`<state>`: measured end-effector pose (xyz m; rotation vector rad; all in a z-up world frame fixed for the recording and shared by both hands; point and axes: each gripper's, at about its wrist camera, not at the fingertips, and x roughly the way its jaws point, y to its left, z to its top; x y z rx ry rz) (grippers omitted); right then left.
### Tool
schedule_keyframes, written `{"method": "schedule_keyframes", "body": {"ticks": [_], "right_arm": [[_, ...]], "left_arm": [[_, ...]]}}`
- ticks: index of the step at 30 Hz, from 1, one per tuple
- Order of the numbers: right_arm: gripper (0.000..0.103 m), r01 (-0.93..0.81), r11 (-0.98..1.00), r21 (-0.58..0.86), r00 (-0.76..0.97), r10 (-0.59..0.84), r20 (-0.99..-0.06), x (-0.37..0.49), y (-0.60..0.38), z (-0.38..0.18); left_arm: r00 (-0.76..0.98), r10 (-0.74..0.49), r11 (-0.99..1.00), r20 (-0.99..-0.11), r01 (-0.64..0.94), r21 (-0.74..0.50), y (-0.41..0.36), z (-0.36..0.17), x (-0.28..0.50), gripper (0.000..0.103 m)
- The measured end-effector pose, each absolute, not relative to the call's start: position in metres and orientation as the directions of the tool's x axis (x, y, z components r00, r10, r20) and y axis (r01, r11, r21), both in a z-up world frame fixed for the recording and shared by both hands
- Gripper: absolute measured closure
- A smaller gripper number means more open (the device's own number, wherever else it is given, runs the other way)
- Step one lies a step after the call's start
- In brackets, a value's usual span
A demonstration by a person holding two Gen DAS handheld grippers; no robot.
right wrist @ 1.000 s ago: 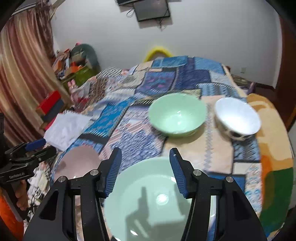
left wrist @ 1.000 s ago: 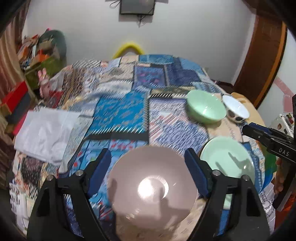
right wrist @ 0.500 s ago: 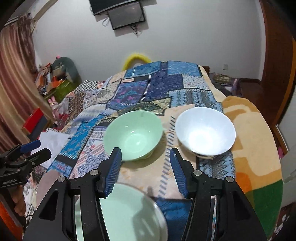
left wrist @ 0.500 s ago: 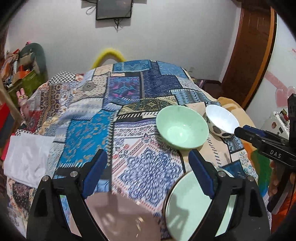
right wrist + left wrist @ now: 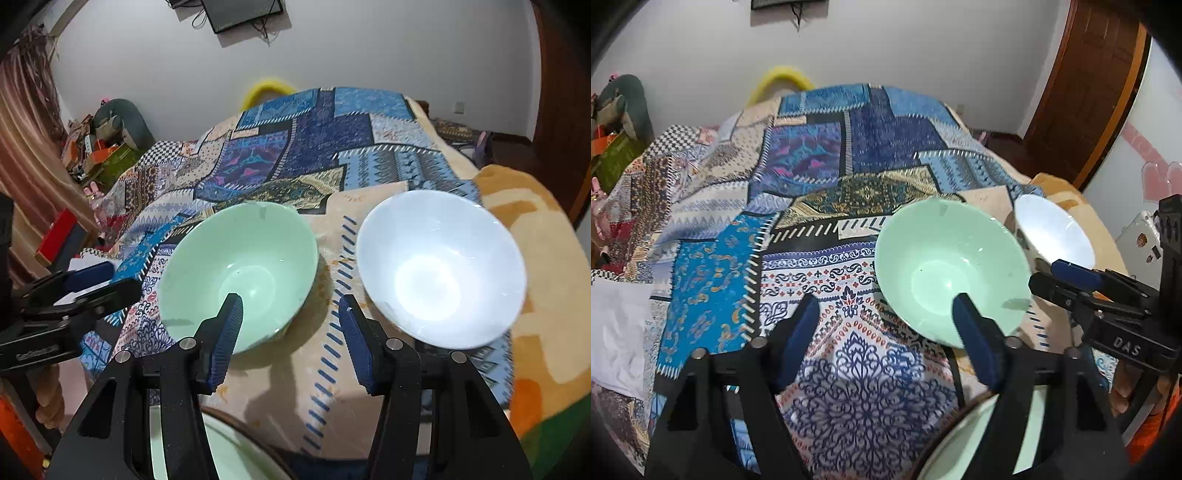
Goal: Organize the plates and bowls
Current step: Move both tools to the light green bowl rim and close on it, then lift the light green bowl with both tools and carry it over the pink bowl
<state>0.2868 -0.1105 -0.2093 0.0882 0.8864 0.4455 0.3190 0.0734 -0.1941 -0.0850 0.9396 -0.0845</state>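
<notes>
A mint-green bowl [image 5: 953,269] [image 5: 240,273] and a white bowl [image 5: 1052,232] [image 5: 439,266] stand side by side on the patchwork blanket, the white one to the right. My left gripper [image 5: 886,301] hovers just short of the green bowl. Its jaws are closing with only blanket between them, and the right fingertip overlaps the bowl's near rim. My right gripper [image 5: 290,301] stands open over the gap between the two bowls and holds nothing. A mint-green plate [image 5: 1027,424] [image 5: 221,454] lies under both grippers at the near edge.
A white cloth [image 5: 617,325] lies at the blanket's left edge. A brown door [image 5: 1082,92] is at the back right. Clutter and a red box [image 5: 55,236] sit by the curtain on the left. A hand holds each gripper's handle.
Both grippers moved forward from the plates to the bowls. The pink plate left the left wrist view and the green plate slid to the bottom edge. The left jaws narrowed.
</notes>
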Motion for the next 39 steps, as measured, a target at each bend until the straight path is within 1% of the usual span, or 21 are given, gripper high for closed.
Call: {"method": "schedule_keyframes", "body": {"ticks": [4,5,6,7,9,11,13,14,17,19,20,29,39], "right_arm": [[0.054,-0.35,0.901,0.255,0.529,0.415,-0.74,0.294,-0.106,-0.216],[0.057,-0.352,0.901,0.253,0.526,0.415,-0.742,0.295,-0.105,-0.218],[0.058,-0.354,0.9,0.253,0.522,0.415,-0.745,0.297,-0.104,-0.219],[0.06,-0.355,0.899,0.256,0.516,0.417,-0.749,0.299,-0.104,-0.221],[0.063,-0.356,0.896,0.265,0.501,0.423,-0.755,0.303,-0.104,-0.224],[0.068,-0.358,0.895,0.265,0.493,0.422,-0.761,0.305,-0.102,-0.228],[0.072,-0.357,0.895,0.268,0.486,0.423,-0.765,0.307,-0.101,-0.23],[0.077,-0.356,0.894,0.271,0.481,0.425,-0.767,0.308,-0.101,-0.232],[0.08,-0.353,0.892,0.281,0.468,0.428,-0.773,0.313,-0.1,-0.236],[0.081,-0.347,0.888,0.302,0.464,0.442,-0.767,0.314,-0.102,-0.236],[0.081,-0.347,0.887,0.304,0.463,0.444,-0.767,0.315,-0.101,-0.236],[0.082,-0.339,0.894,0.294,0.47,0.431,-0.77,0.313,-0.1,-0.233],[0.082,-0.34,0.896,0.286,0.497,0.43,-0.754,0.293,-0.107,-0.21]], "left_arm": [[0.551,-0.128,0.991,-0.825,0.033,-0.132,0.076,-0.209,0.334,0.042],[0.542,-0.134,0.99,-0.83,0.03,-0.14,0.077,-0.212,0.337,0.044],[0.533,-0.14,0.989,-0.834,0.029,-0.148,0.078,-0.214,0.339,0.05],[0.524,-0.144,0.988,-0.839,0.03,-0.15,0.077,-0.216,0.342,0.053],[0.507,-0.143,0.988,-0.85,0.03,-0.149,0.076,-0.221,0.347,0.057],[0.5,-0.145,0.988,-0.854,0.03,-0.15,0.075,-0.224,0.351,0.058],[0.496,-0.152,0.987,-0.855,0.039,-0.153,0.074,-0.226,0.354,0.066],[0.493,-0.155,0.987,-0.856,0.041,-0.155,0.072,-0.227,0.355,0.068],[0.477,-0.17,0.985,-0.863,0.047,-0.168,0.07,-0.23,0.359,0.078],[0.466,-0.169,0.985,-0.869,0.042,-0.169,0.069,-0.233,0.361,0.085],[0.462,-0.172,0.984,-0.87,0.043,-0.171,0.068,-0.235,0.362,0.087],[0.472,-0.142,0.99,-0.87,0.05,-0.135,0.061,-0.231,0.357,0.088],[0.492,-0.162,0.987,-0.856,0.061,-0.152,0.056,-0.21,0.334,0.088]]}}
